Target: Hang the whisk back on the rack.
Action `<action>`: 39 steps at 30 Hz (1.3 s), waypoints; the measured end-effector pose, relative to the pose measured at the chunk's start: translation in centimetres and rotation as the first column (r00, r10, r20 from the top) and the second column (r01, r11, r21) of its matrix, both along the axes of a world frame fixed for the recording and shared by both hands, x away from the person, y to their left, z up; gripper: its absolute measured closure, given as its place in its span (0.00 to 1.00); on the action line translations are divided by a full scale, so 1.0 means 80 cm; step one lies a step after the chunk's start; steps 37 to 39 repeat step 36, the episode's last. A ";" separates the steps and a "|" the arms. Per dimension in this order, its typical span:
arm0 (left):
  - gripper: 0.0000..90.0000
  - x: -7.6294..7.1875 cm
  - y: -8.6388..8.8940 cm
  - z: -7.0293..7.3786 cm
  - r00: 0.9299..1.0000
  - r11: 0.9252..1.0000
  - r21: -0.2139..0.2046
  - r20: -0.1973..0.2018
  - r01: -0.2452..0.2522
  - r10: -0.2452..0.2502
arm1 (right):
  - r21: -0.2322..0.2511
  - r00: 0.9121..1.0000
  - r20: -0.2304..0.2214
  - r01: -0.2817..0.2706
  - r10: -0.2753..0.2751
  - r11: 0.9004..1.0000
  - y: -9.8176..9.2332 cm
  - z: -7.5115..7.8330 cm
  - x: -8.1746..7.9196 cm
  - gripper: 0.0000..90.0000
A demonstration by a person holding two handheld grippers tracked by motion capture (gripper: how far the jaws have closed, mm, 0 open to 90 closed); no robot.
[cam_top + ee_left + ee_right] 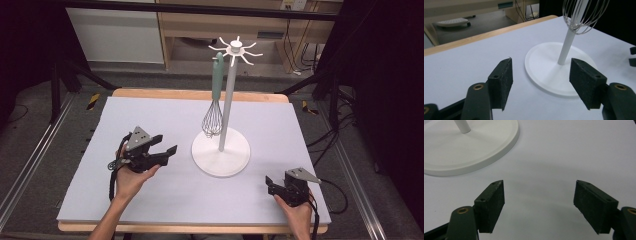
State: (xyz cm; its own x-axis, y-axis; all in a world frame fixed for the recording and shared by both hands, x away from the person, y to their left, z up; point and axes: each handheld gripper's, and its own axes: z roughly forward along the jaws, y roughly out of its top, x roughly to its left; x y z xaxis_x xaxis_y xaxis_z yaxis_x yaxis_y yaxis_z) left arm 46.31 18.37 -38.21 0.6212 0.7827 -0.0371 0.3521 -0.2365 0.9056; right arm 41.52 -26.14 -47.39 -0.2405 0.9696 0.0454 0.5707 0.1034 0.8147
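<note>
Left claw [167, 145] spread wide with nothing between its pads, just left of the white stand [221, 150] where the whisk [214, 112] hangs, right claw [271, 184] also released, empty, low on the counter [150, 110].

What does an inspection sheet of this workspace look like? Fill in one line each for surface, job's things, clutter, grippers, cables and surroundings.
Surface: pale grey mat on a wooden table, flat and clean.
Job's things: whisk with a green handle hangs from a hook of the white stand, wires beside the pole.
Clutter: nothing seen.
Grippers: left gripper open, empty, aimed at the stand's base; right gripper open, empty, low over the mat's near right corner.
Cables: one cable trails along the left wrist; floor cables lie right of the table.
Surroundings: wooden shelving behind, dark frame bars at the sides.
</note>
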 end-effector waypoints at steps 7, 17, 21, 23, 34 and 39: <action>0.37 -0.006 0.021 -0.014 0.999 0.999 0.015 -0.018 -0.036 0.036 | 0.001 1.000 0.002 0.000 0.000 1.000 -0.001 0.000 -0.001 0.29; 0.35 -0.011 0.054 -0.045 0.993 0.994 0.058 -0.070 -0.092 0.096 | -0.005 1.000 -0.013 0.008 -0.008 1.000 -0.004 -0.001 -0.001 0.28; 0.34 -0.014 0.070 -0.055 0.988 0.989 0.075 -0.086 -0.125 0.131 | -0.007 1.000 -0.019 0.014 -0.014 1.000 -0.006 -0.001 0.000 0.27; 0.33 -0.016 0.079 -0.059 0.985 0.987 0.077 -0.088 -0.141 0.148 | -0.011 1.000 -0.022 0.015 -0.015 1.000 -0.007 -0.001 0.000 0.27; 0.32 -0.023 0.116 -0.085 0.967 0.971 0.103 -0.119 -0.215 0.227 | -0.029 0.998 -0.045 0.034 -0.036 0.999 -0.013 -0.005 0.002 0.24; 0.32 -0.025 0.121 -0.088 0.963 0.968 0.106 -0.124 -0.226 0.239 | -0.037 0.998 -0.051 0.033 -0.035 0.999 -0.015 -0.006 0.003 0.23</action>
